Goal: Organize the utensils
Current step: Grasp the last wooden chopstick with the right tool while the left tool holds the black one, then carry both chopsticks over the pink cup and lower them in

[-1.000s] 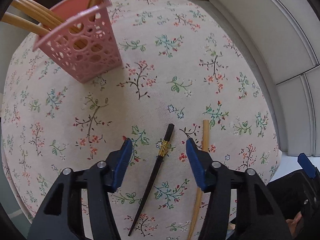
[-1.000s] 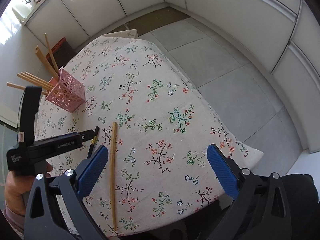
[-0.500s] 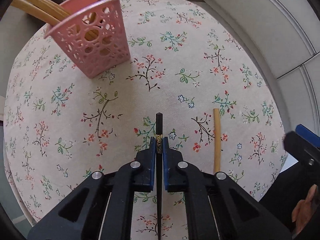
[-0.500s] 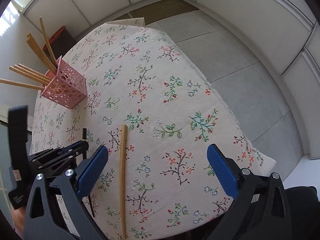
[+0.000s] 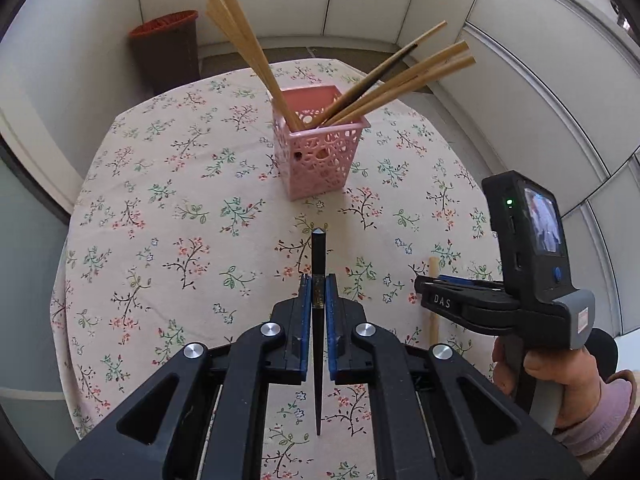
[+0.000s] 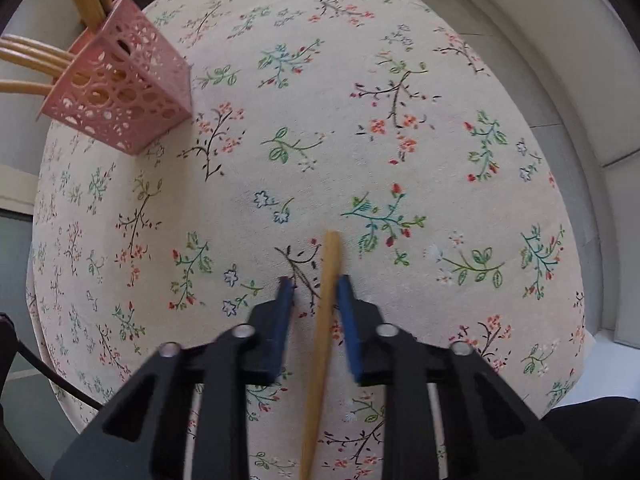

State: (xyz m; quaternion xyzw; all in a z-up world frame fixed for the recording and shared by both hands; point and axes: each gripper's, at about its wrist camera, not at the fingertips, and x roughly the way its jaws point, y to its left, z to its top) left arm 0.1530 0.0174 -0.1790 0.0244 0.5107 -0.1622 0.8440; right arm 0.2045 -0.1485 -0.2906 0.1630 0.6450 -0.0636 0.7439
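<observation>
My left gripper (image 5: 319, 286) is shut on a black chopstick (image 5: 318, 258) and holds it lifted above the floral tablecloth, pointing toward the pink perforated holder (image 5: 320, 152). The holder stands upright with several wooden chopsticks (image 5: 404, 80) and one dark one in it. My right gripper (image 6: 316, 292) is low over the cloth, its jaws partly closed on either side of a wooden chopstick (image 6: 326, 300) that lies on the table; a gap shows on the left side. The right gripper also shows in the left wrist view (image 5: 448, 286). The holder shows at the upper left of the right wrist view (image 6: 120, 108).
The round table (image 5: 160, 208) has a floral cloth. A brown bin with a red rim (image 5: 168, 48) stands on the floor behind it. White cabinets (image 5: 520, 80) surround the table. The table edge (image 6: 576, 280) falls away to the right.
My left gripper closed on the black chopstick and lifted it, tilting up toward the holder. My right gripper came down over the wooden chopstick and its jaws narrowed around it.
</observation>
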